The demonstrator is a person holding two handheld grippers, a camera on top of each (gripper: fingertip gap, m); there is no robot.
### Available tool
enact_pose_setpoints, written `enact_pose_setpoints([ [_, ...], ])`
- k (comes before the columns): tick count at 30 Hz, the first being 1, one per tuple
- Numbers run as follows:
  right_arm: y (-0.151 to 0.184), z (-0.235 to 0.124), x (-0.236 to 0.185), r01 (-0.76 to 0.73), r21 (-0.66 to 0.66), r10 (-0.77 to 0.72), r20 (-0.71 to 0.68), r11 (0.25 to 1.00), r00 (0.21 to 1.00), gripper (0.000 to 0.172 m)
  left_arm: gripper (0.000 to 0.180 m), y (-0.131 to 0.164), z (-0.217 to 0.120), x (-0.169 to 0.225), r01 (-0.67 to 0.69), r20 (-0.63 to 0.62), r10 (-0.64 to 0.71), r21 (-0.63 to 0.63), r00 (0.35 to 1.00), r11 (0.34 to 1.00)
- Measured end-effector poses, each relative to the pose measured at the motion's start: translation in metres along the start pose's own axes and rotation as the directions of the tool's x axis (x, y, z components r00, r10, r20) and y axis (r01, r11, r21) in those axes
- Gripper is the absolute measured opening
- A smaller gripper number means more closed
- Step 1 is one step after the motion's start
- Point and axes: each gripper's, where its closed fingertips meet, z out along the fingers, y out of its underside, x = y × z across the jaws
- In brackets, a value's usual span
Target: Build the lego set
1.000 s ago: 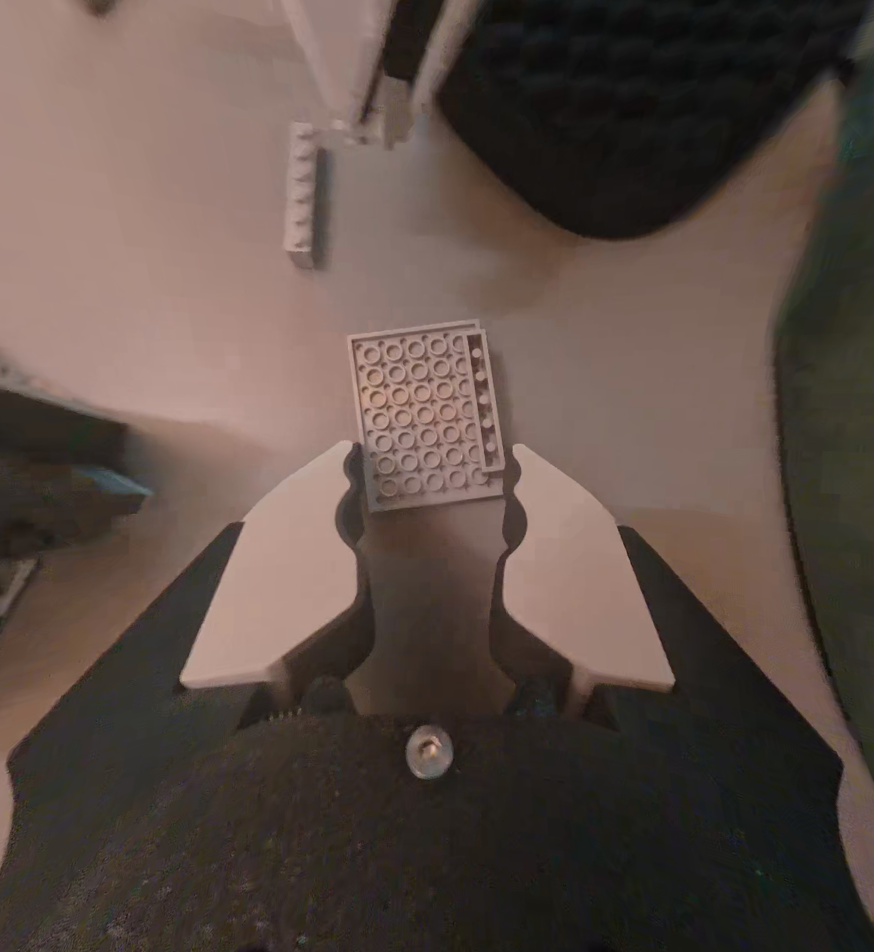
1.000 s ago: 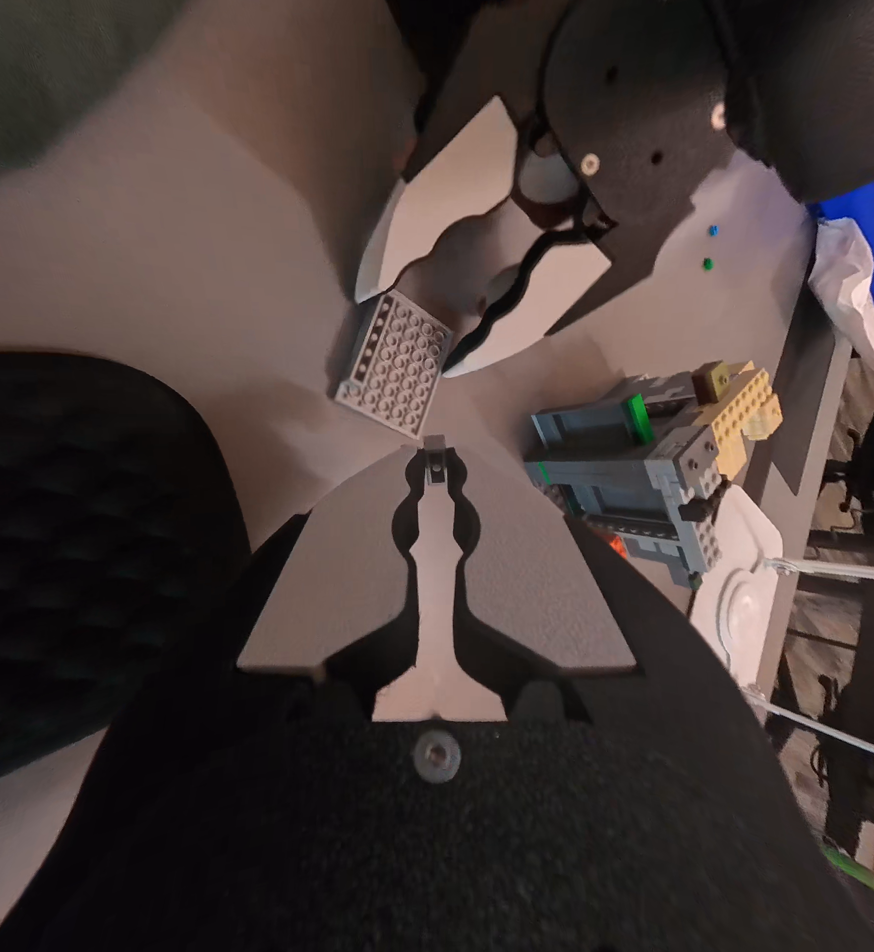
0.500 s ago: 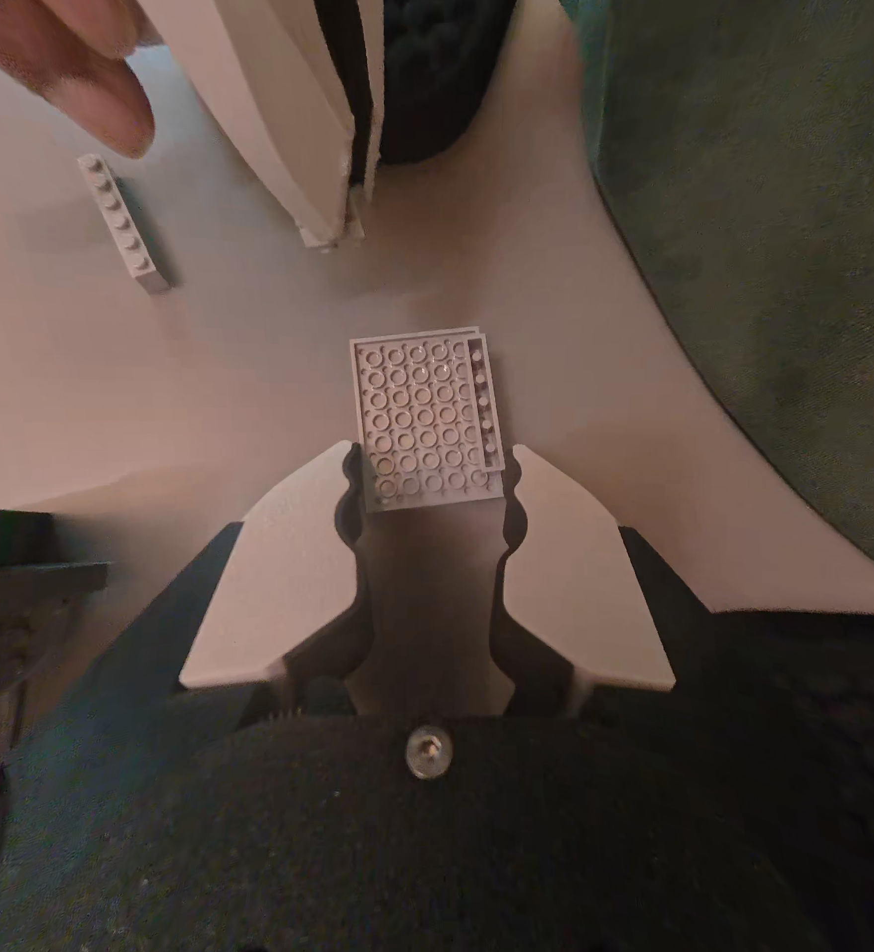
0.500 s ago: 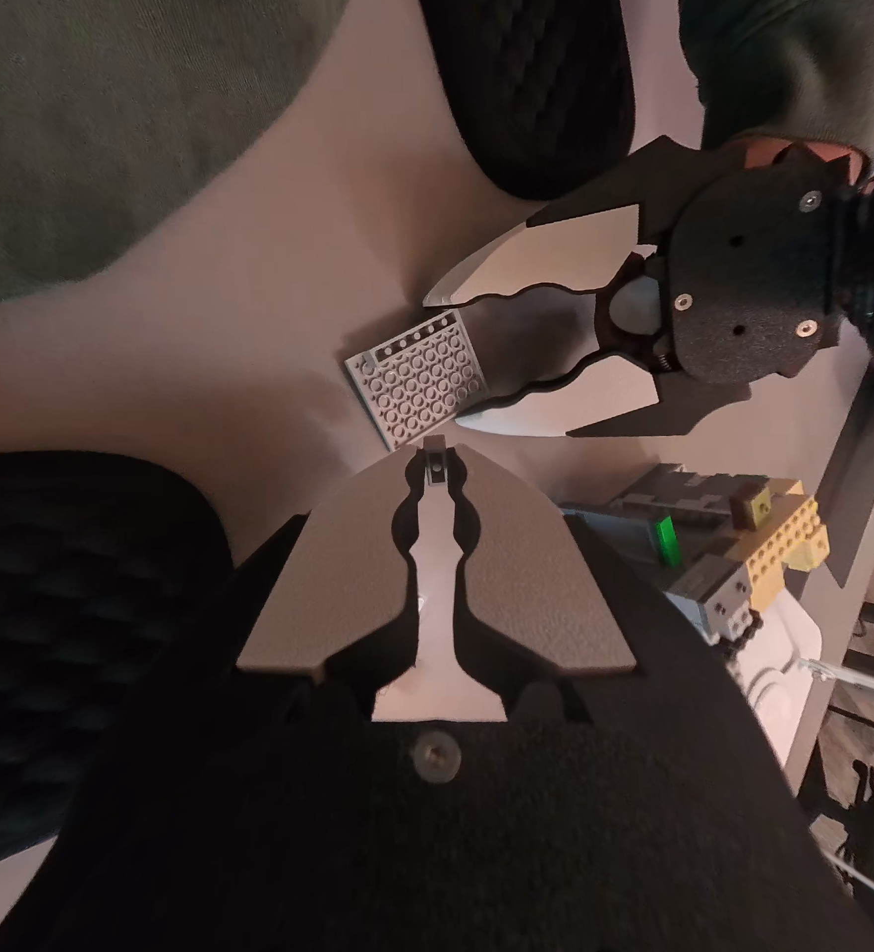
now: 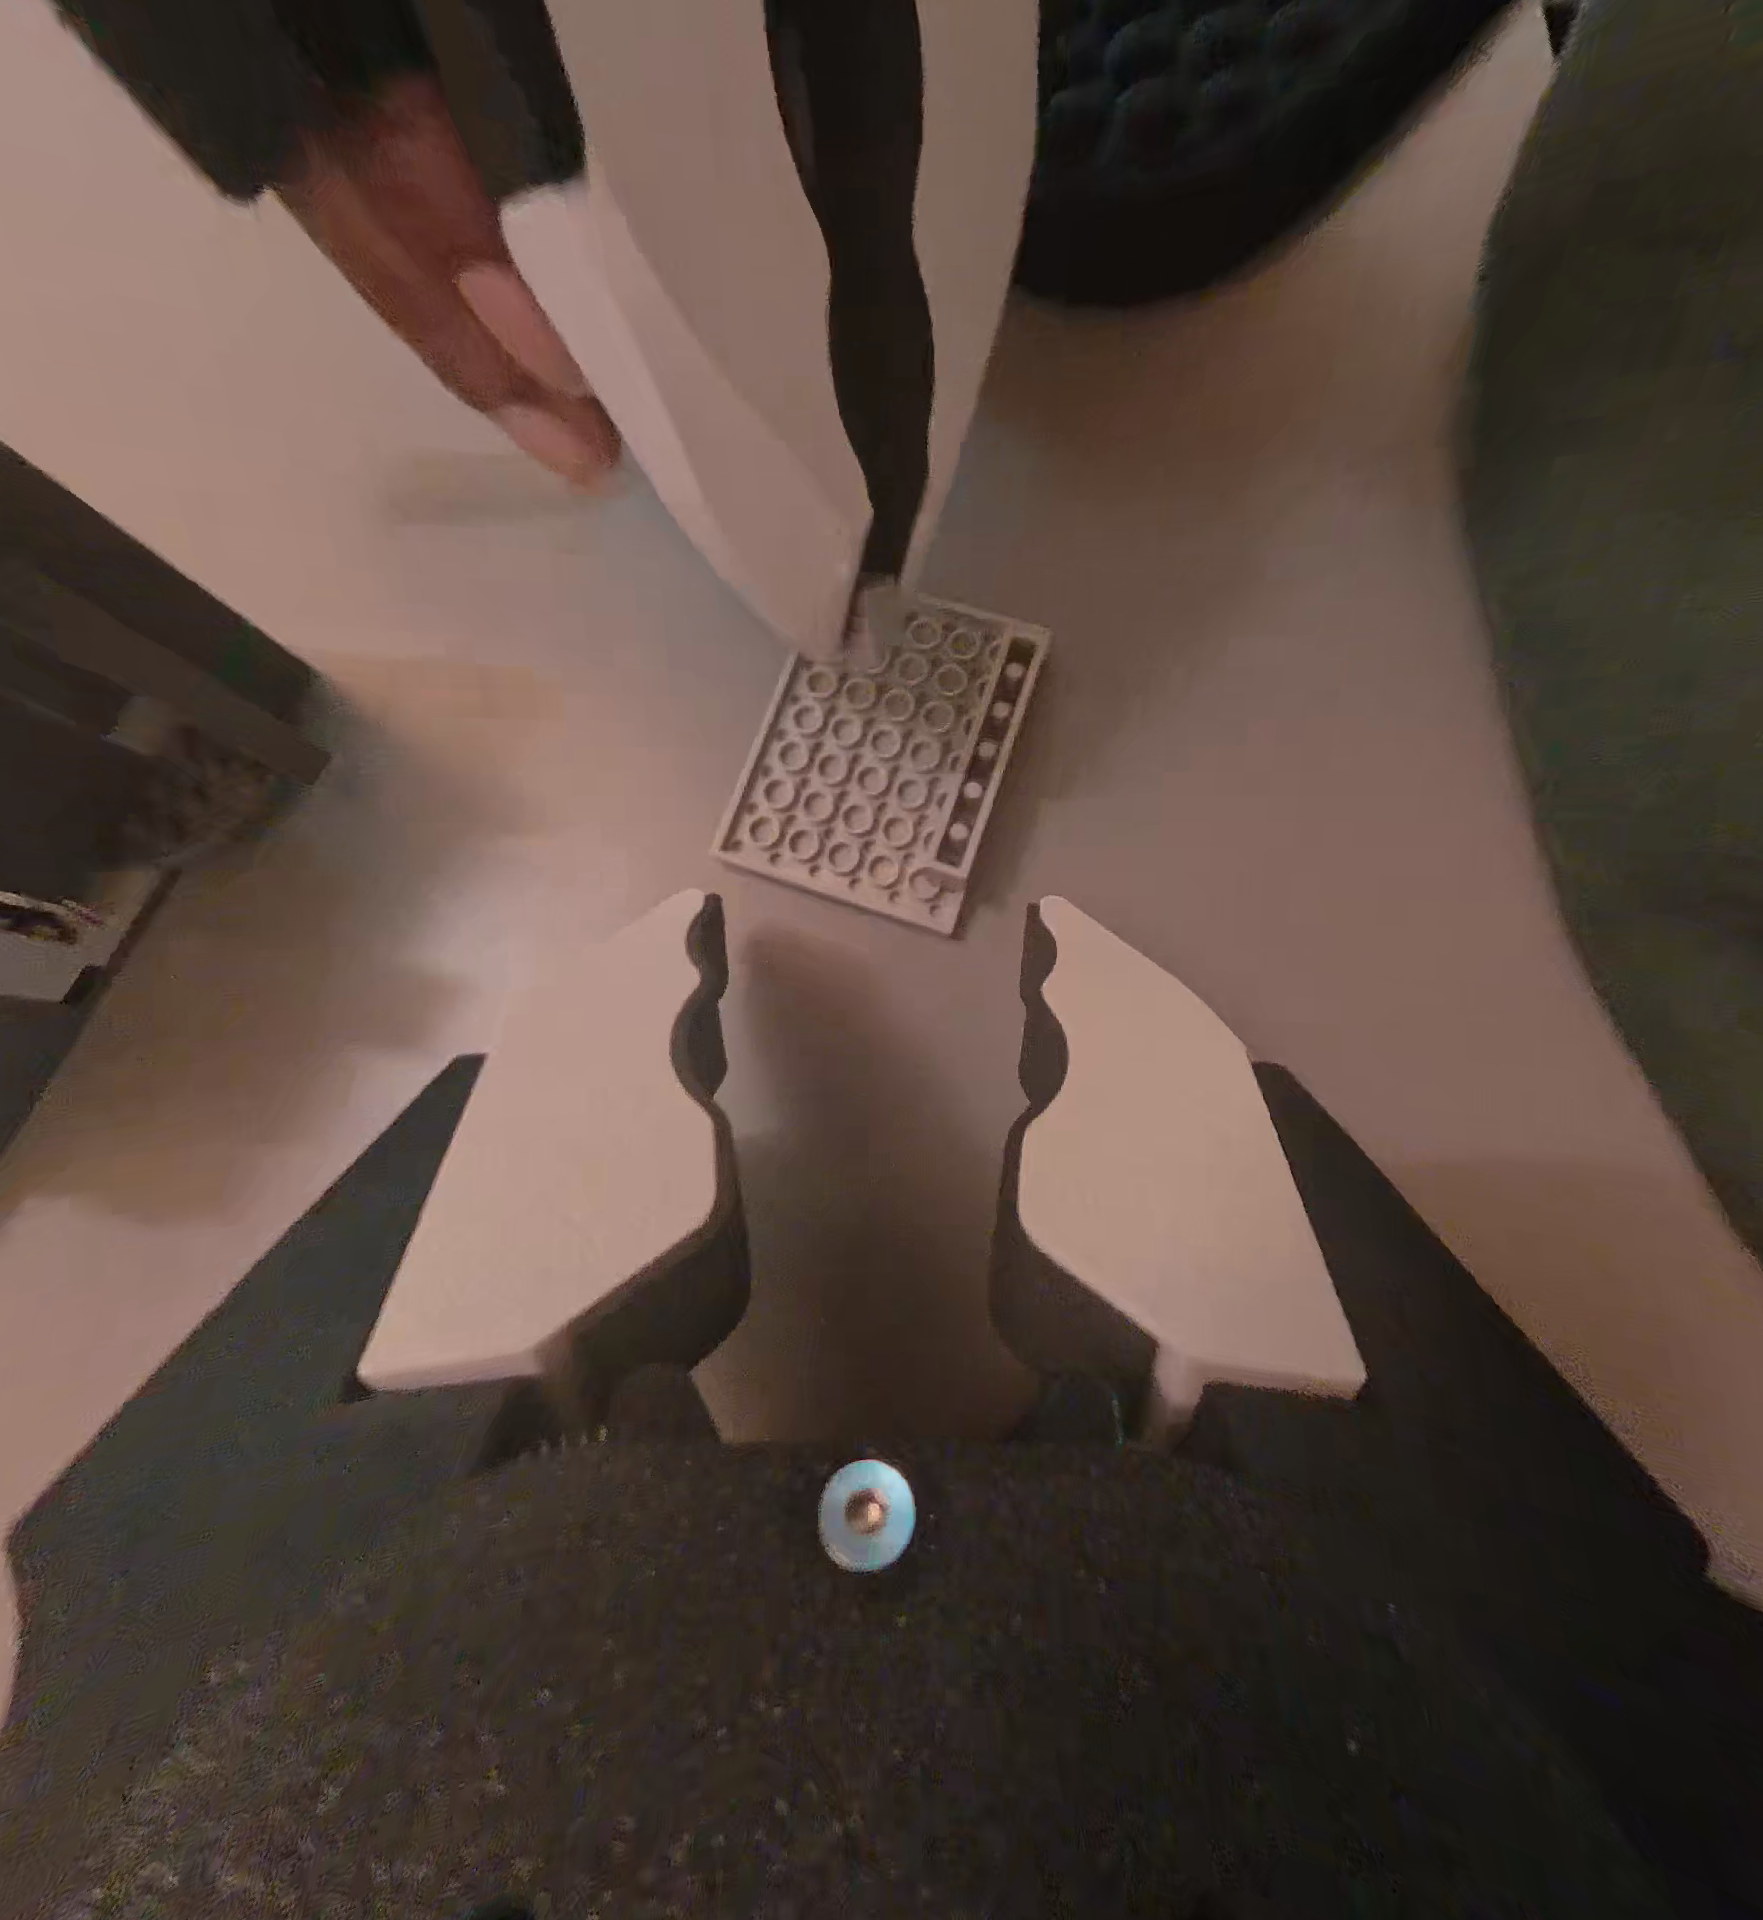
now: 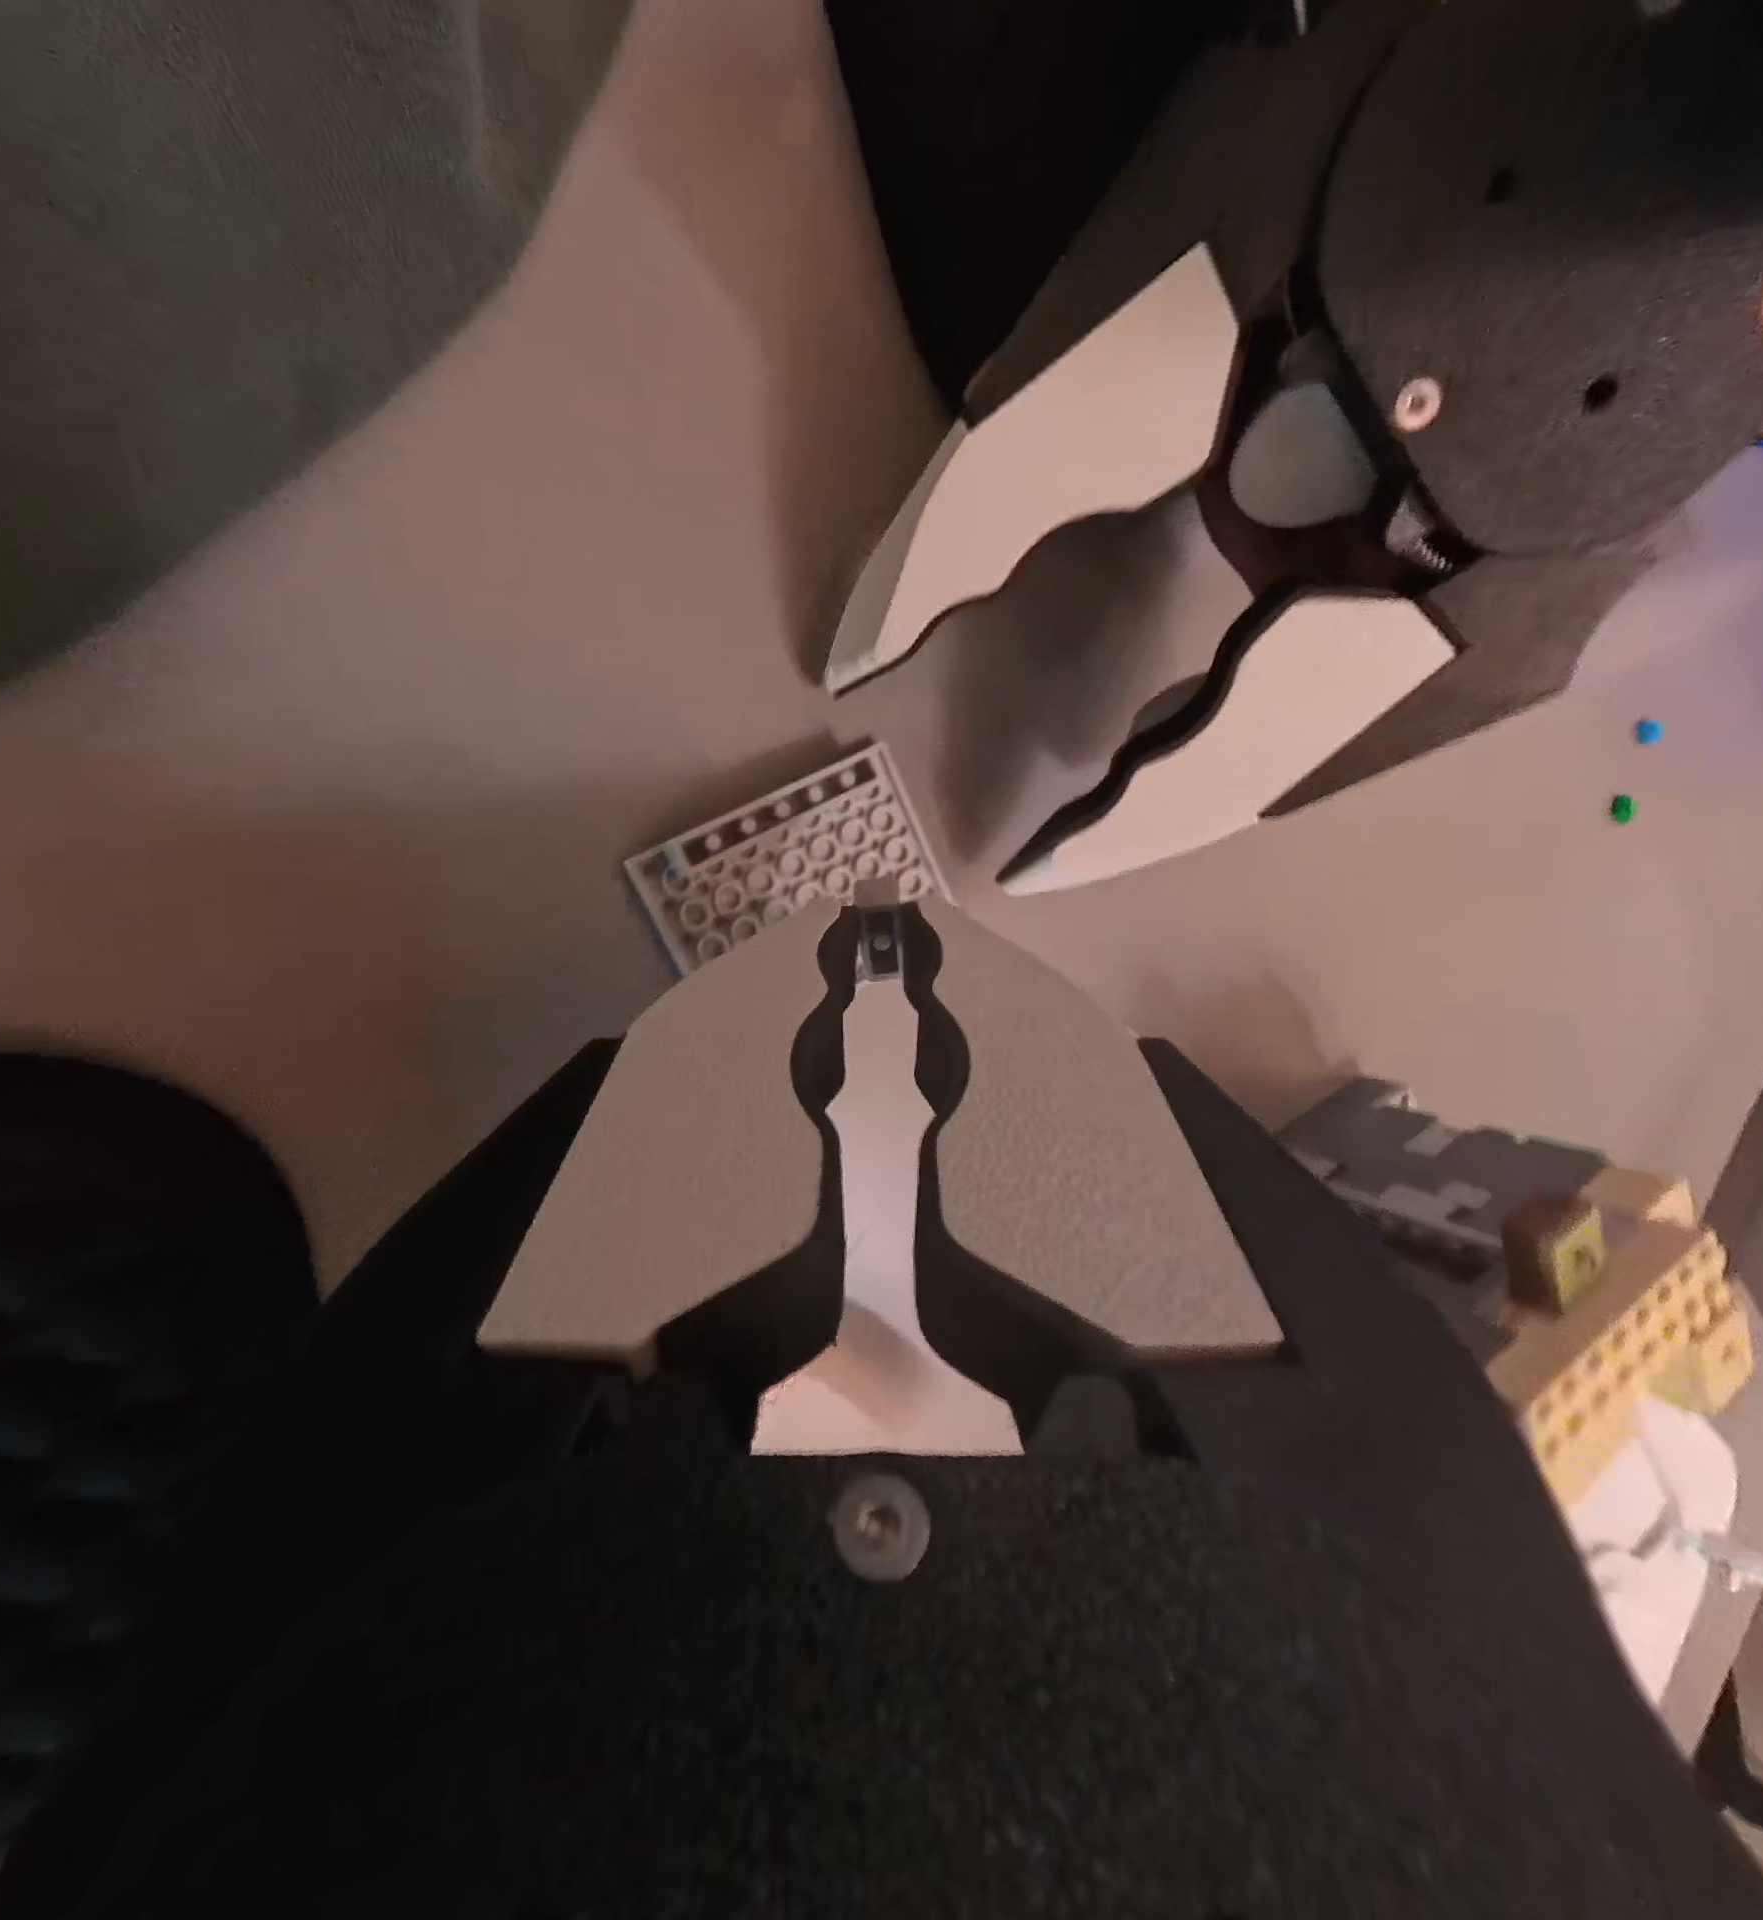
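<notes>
A grey studded plate lies underside up on the pale table, just beyond my left gripper. The left gripper is open and its fingertips do not touch the plate. My right gripper is shut on a small grey brick and holds it over the plate near one corner. In the left wrist view the right gripper comes down from above, with the small brick at the plate's far corner. The right wrist view shows the left gripper open beside the plate.
A grey and tan brick build stands at the table's right in the right wrist view. Small blue and green bits lie beyond it. A black textured pad, a green sleeve and a hand border the work area.
The plate was between my left gripper's fingertips and moved with it; it has left that grasp and lies ahead of the tips. My right gripper has brought the small brick over the plate.
</notes>
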Motion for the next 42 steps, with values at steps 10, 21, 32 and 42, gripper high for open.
enact_pose_setpoints([
  [10, -0.012, 0.032, 0.008, 0.117, -0.028, -0.108, 0.230, 0.993, 0.967, 0.008, 0.051, 0.001, -0.011, -0.012, -0.041, 0.079, 0.038, 0.030, 0.996, 0.999],
  [21, -0.007, 0.042, 0.008, 0.156, -0.105, -0.109, 0.360, 0.982, 0.927, 0.008, 0.046, 0.009, -0.025, -0.016, -0.060, 0.113, 0.054, 0.050, 0.992, 0.997],
  [32, -0.001, 0.044, 0.005, 0.193, -0.161, -0.109, 0.426, 0.968, 0.898, 0.008, 0.044, 0.010, -0.028, -0.014, -0.065, 0.119, 0.057, 0.066, 0.991, 0.996],
  [42, -0.001, 0.047, 0.004, 0.184, -0.173, -0.096, 0.421, 0.968, 0.902, 0.008, 0.044, 0.008, -0.028, -0.014, -0.069, 0.128, 0.059, 0.072, 0.990, 0.995],
])
